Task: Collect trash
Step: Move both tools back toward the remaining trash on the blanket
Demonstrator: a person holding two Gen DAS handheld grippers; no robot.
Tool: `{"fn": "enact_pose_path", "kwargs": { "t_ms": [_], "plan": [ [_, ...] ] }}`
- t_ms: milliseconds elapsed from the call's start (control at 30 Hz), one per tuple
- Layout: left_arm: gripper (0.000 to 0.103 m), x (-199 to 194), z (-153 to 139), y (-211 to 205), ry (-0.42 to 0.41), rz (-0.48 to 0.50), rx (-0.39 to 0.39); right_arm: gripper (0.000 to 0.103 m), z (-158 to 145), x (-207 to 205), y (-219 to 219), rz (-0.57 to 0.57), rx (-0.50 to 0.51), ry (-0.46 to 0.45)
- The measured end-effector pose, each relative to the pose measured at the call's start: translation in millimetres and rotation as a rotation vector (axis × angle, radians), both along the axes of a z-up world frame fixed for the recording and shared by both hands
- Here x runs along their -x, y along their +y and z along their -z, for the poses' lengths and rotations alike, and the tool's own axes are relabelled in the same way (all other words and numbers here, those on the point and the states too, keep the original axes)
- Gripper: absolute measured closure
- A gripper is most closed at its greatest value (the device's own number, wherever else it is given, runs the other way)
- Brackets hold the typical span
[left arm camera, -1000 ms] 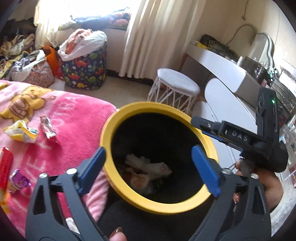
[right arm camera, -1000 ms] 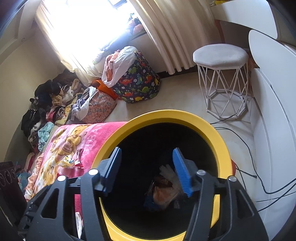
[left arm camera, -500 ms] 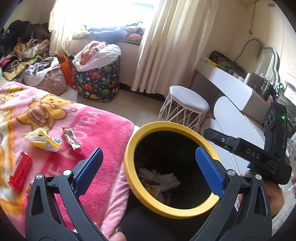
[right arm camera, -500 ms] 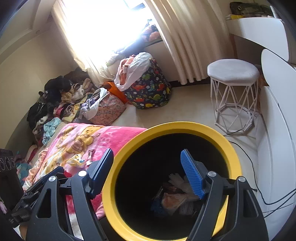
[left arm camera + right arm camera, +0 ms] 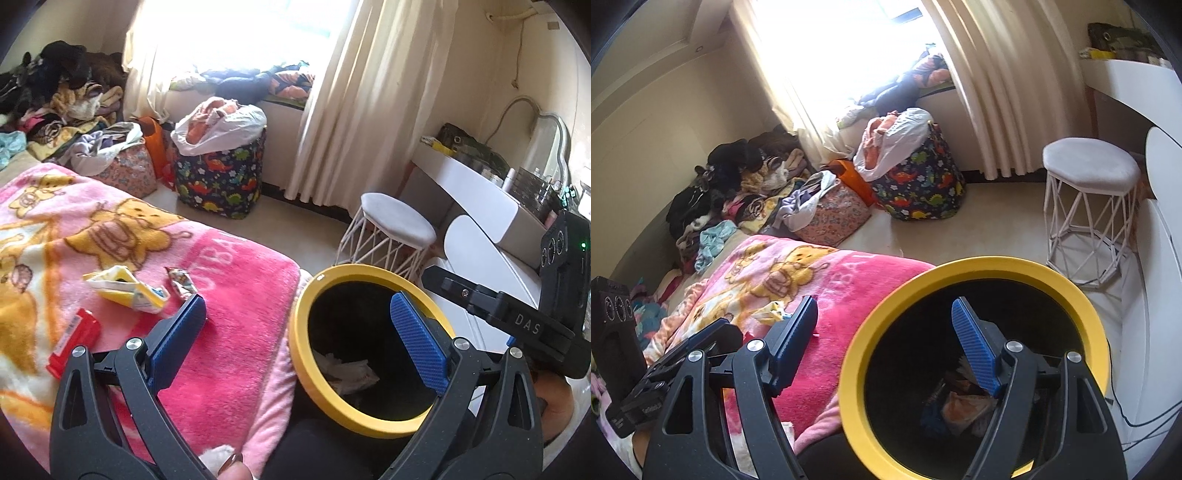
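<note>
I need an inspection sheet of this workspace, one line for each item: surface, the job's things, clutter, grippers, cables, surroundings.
Surface: pink blanket with cartoon bears, covering a bed.
Job's things: yellow-rimmed bin beside the blanket's edge, crumpled trash already inside; on the blanket lie a yellow wrapper, a small foil wrapper and a red packet.
Clutter: clothes pile by the wall; dinosaur-print bag and floral bag, both stuffed.
Grippers: left gripper open, nothing between its jaws; right gripper open, its jaws have just been opening, nothing between them.
Cables: dark cables on the floor at the right.
Surroundings: white stool, curtains, white desk.
</note>
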State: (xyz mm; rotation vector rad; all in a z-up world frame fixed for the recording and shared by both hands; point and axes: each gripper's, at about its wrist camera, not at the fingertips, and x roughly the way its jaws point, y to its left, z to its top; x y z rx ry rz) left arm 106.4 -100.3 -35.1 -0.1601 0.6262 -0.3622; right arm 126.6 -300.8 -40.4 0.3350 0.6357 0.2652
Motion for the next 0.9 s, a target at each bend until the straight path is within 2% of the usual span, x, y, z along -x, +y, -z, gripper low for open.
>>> {"fn": "enact_pose_path", "kwargs": {
  "t_ms": [333, 900],
  "plan": [
    [0.011, 1, -1, 28, -0.008, -0.063, 0.005, 0.030, -7, -12, 27, -0.062, 0.022, -0.005],
    [0.011, 1, 13, 79, 0.027, -0.159, 0.010, 0.030, -4, -34, 77, -0.185, 0.074, 0.013]
  ]
}}
